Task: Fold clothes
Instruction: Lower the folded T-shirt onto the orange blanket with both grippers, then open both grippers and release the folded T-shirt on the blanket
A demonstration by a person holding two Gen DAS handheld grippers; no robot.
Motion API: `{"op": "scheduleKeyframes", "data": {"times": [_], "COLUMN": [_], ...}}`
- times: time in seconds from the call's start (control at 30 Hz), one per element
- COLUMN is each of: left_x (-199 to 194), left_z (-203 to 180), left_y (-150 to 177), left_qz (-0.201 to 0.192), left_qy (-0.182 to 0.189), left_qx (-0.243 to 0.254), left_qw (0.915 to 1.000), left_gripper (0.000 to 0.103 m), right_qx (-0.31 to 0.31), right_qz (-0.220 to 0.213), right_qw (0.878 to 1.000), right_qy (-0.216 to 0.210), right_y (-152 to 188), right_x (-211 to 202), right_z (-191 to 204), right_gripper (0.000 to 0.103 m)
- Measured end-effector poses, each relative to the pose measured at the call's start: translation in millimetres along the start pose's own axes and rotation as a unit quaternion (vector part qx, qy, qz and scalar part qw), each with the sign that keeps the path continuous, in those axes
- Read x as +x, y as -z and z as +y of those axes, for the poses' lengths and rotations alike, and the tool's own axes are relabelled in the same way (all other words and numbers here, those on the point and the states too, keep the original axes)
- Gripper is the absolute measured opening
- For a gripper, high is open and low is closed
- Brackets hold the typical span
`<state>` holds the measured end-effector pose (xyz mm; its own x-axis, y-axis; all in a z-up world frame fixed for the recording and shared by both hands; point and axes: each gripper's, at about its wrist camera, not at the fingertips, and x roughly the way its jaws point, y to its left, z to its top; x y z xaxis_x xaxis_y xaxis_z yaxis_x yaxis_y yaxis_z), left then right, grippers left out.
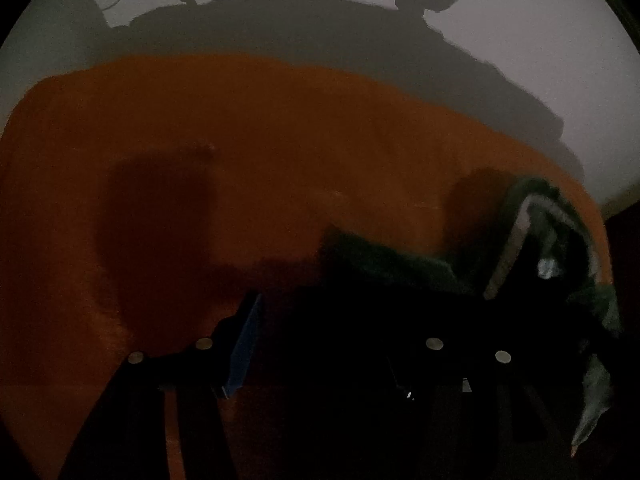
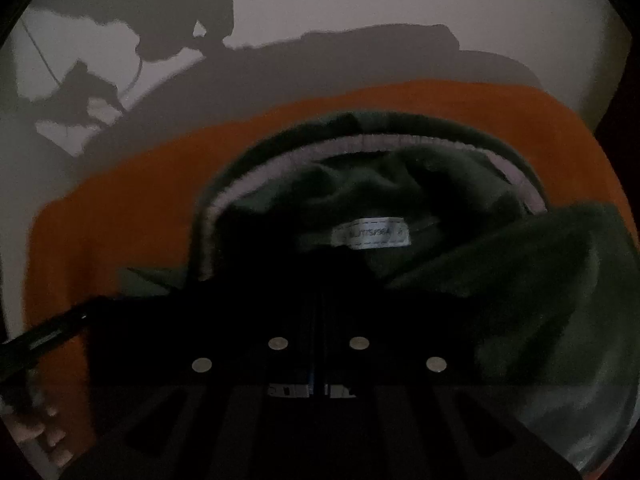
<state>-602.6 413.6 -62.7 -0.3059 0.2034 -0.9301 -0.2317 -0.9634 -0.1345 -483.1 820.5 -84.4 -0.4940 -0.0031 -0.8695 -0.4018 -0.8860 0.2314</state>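
The right gripper (image 2: 320, 280) is clenched on the dark green shirt (image 2: 520, 280) just under its neck label (image 2: 374, 236), the left gripper (image 1: 340, 320) hangs released over the orange cloth (image 1: 240, 140), so a tug could slip the shirt free.

The cloth (image 2: 132, 184) spread out was plain orange. The garment (image 2: 520, 280) on it was dark green, its collar lined pale grey, with a white label (image 2: 372, 236). The table (image 2: 360, 8) was pale grey.

Dark green garment (image 2: 500, 280), white label (image 2: 372, 236), orange cloth (image 2: 132, 208), closed tongs (image 2: 319, 320)
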Motion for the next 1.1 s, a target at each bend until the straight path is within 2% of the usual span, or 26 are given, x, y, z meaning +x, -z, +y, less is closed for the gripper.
{"op": "scheduleKeyframes", "data": {"times": [0.03,0.13,0.2,0.23,0.33,0.4,0.43,0.53,0.57,0.63,0.73,0.8,0.83,0.9,0.97,1.03,1.1], "left_x": [-9.8,-47.0,-65.9,-72.2,-59.0,-43.7,-39.1,-34.0,-38.0,-47.5,-56.9,-52.7,-45.6,-28.8,-17.3,-10.9,-3.3], "left_z": [-0.2,-0.9,-11.2,-18.3,-28.9,-27.9,-22.7,-5.2,-2.4,-17.7,-49.5,-72.1,-76.3,-80.0,-73.0,-67.0,-57.7], "left_y": [3.2,39.9,76.0,104.4,153.2,181.5,189.2,202.0,202.2,203.2,204.7,204.7,203.8,201.2,197.0,194.3,191.6], "left_qz": [-0.006,-0.012,-0.003,0.003,0.026,0.036,0.041,0.049,0.048,0.035,0.018,0.019,0.025,0.037,0.043,0.046,0.062], "left_qy": [0.004,0.052,0.081,0.093,0.078,0.049,0.046,0.054,0.061,0.076,0.096,0.094,0.086,0.073,0.073,0.046,0.077], "left_qx": [0.001,0.014,0.031,0.044,0.073,0.089,0.084,0.051,0.035,0.038,0.060,0.091,0.093,0.083,0.067,0.063,0.040], "left_qw": [1.0000,0.9985,0.9962,0.9947,0.9939,0.9941,0.9945,0.9960,0.9964,0.9958,0.9934,0.9912,0.9917,0.9932,0.9941,0.9959,0.9943], "left_gripper": [0.059,0.059,0.059,0.059,0.059,0.059,0.059,0.061,0.060,0.059,0.059,0.059,0.059,0.059,0.059,0.061,0.062], "right_qx": [-0.004,-0.012,-0.007,-0.003,-0.024,-0.028,-0.030,0.011,0.011,0.004,-0.028,-0.056,-0.068,-0.095,-0.084,-0.069,-0.037], "right_qz": [0.003,0.015,0.023,0.026,0.043,0.051,0.055,0.025,0.014,-0.004,-0.024,0.000,0.013,0.034,0.038,0.035,0.032], "right_qw": [1.000,0.999,0.998,0.997,0.997,0.998,0.998,0.998,0.998,0.997,0.999,0.998,0.997,0.995,0.995,0.997,0.998], "right_qy": [-0.010,-0.045,-0.059,-0.068,-0.054,-0.022,-0.006,0.055,0.065,0.073,0.014,-0.033,-0.041,-0.026,-0.032,0.005,0.035], "right_y": [8.5,53.0,82.0,99.2,142.9,162.0,171.2,183.5,185.8,190.1,200.6,208.8,213.4,222.1,222.6,221.5,216.8], "right_x": [-10.2,-45.0,-59.1,-66.7,-71.7,-67.2,-64.6,-78.7,-83.4,-92.6,-105.5,-98.1,-91.3,-75.4,-70.9,-76.9,-83.1], "right_z": [3.0,13.8,19.2,20.1,20.3,6.0,-1.7,-38.5,-40.2,-33.6,11.0,46.8,60.3,75.4,66.2,47.2,13.6], "right_gripper": [0.001,0.001,0.001,0.001,0.001,0.000,0.000,0.000,0.000,0.002,0.003,0.003,0.003,0.001,0.000,0.000,0.000]}}
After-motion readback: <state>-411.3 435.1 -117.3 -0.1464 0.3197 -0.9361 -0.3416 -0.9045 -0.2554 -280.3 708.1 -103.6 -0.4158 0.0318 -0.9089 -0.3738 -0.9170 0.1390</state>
